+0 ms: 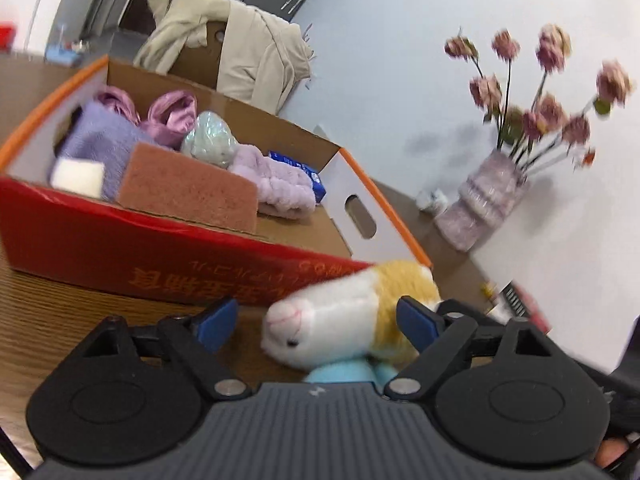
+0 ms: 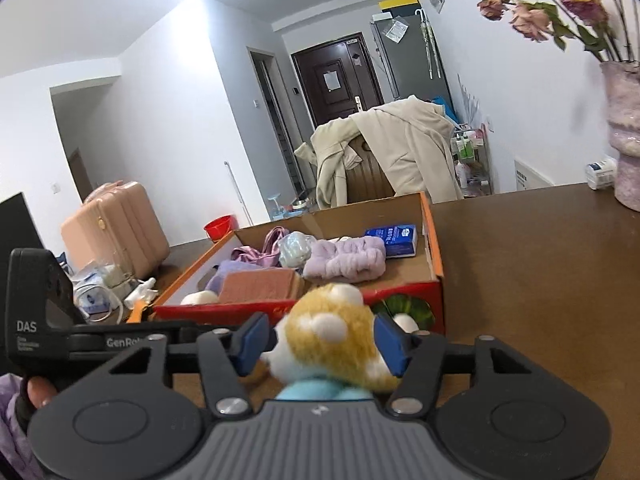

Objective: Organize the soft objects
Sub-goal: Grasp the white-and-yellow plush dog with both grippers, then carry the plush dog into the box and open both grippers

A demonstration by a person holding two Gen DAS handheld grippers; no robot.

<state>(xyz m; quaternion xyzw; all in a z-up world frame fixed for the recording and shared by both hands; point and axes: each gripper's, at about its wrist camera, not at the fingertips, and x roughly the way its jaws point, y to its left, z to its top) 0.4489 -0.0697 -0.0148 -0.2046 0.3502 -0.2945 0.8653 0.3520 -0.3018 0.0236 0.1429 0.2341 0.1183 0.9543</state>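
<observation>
A plush toy [image 2: 332, 340] with a white face, tan fur and light blue body sits between the blue pads of my right gripper [image 2: 322, 342], which is shut on it, in front of the red cardboard box [image 2: 436, 280]. In the left wrist view the same toy [image 1: 344, 320] lies between the wide-open jaws of my left gripper [image 1: 318, 320]; the right pad [image 1: 416, 320] touches its fur, the left pad stands apart. The box [image 1: 160, 256] holds soft items: a pink sponge [image 1: 188, 188], purple towel [image 1: 100, 136], lilac fluffy headband [image 1: 276, 184], satin cloth [image 1: 172, 116] and a blue packet [image 1: 304, 172].
A vase of dried pink flowers [image 1: 484, 196] stands on the brown table by the wall. A chair draped with a beige coat [image 2: 396, 152] stands behind the box. A green object [image 2: 408, 308] lies against the box front. A pink suitcase [image 2: 116, 228] stands left.
</observation>
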